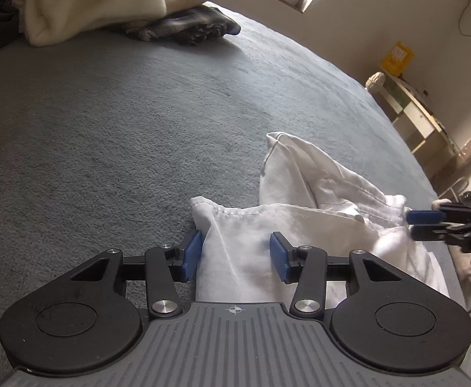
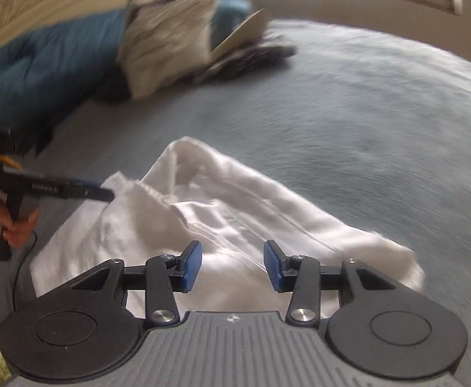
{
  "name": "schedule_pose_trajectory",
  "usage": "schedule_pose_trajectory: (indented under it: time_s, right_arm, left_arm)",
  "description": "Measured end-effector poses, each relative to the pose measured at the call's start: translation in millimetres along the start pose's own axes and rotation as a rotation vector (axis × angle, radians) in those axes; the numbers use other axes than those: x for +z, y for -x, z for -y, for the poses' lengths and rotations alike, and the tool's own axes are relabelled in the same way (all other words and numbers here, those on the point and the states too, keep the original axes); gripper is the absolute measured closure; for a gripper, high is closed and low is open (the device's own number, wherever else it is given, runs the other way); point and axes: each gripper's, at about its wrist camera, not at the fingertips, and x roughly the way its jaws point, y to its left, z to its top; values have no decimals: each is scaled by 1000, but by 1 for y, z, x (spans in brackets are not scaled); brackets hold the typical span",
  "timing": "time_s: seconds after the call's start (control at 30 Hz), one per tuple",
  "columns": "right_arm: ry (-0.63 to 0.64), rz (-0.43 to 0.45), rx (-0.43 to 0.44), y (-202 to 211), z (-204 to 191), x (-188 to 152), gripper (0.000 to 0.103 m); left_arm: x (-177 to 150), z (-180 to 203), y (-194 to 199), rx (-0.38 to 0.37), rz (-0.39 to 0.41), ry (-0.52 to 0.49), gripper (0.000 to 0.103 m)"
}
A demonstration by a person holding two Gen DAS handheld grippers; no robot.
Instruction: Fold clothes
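A crumpled white garment lies on the grey-blue bed cover; it also shows in the right wrist view. My left gripper is open, its blue pads on either side of a hemmed edge of the garment. My right gripper is open just above the garment's near part. In the left wrist view the right gripper sits at the garment's right edge. In the right wrist view the left gripper sits at the garment's left edge.
A pile of cream, plaid and dark clothes lies at the far side of the bed. A blue quilt lies beside it. A shelf unit stands by the wall past the bed's right edge.
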Motion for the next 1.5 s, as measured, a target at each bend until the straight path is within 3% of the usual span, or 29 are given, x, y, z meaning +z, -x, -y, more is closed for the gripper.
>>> schedule_pose_trajectory:
  time_s: [0.13, 0.3, 0.43, 0.5, 0.57, 0.63, 0.7, 0.77, 0.87, 0.9, 0.97, 1.03, 1.17, 1.27, 1.5]
  right_arm:
    - [119, -95, 37, -32, -16, 13, 58]
    - [196, -145, 50, -51, -29, 14, 58]
    - [222, -145, 60, -55, -33, 12, 59]
    - [245, -143, 62, -55, -36, 11, 67]
    - [287, -137, 46, -54, -43, 9, 80]
    - [325, -132, 38, -54, -49, 7, 86]
    - [360, -123, 25, -50, -55, 5, 90]
    - [389, -112, 16, -47, -61, 2, 90]
    - [395, -95, 10, -42, -63, 1, 91]
    - [392, -91, 10, -42, -63, 1, 91]
    - [387, -86, 10, -41, -61, 1, 91]
    - [382, -84, 10, -41, -60, 1, 91]
    - [379, -80, 11, -42, -59, 1, 91]
    - [379, -77, 11, -41, -59, 0, 91]
    - [384, -75, 18, -43, -57, 1, 91]
  left_arm:
    - [3, -5, -4, -29, -9, 11, 57]
    - [3, -9, -4, -68, -1, 9, 59]
    - [0, -4, -1, -77, 26, -36, 72]
    - [-1, 1, 2, -80, 54, -66, 81]
    - [-2, 4, 7, -90, 76, -92, 83]
    - [-2, 7, 10, -73, 73, -119, 83]
    - [-1, 10, 14, -54, 71, -144, 79]
    - [3, 11, 19, -16, 87, -158, 67]
    - [15, 16, 31, -9, 158, -203, 61]
    - [20, 22, 32, -32, 162, -235, 54]
    - [26, 39, 21, -102, 102, -337, 43]
    - [31, 56, 9, -171, 41, -441, 42]
    - [28, 89, -23, -225, -71, -686, 42]
    - [27, 99, -45, -241, -165, -807, 42]
    - [44, 105, -75, -309, -294, -867, 42]
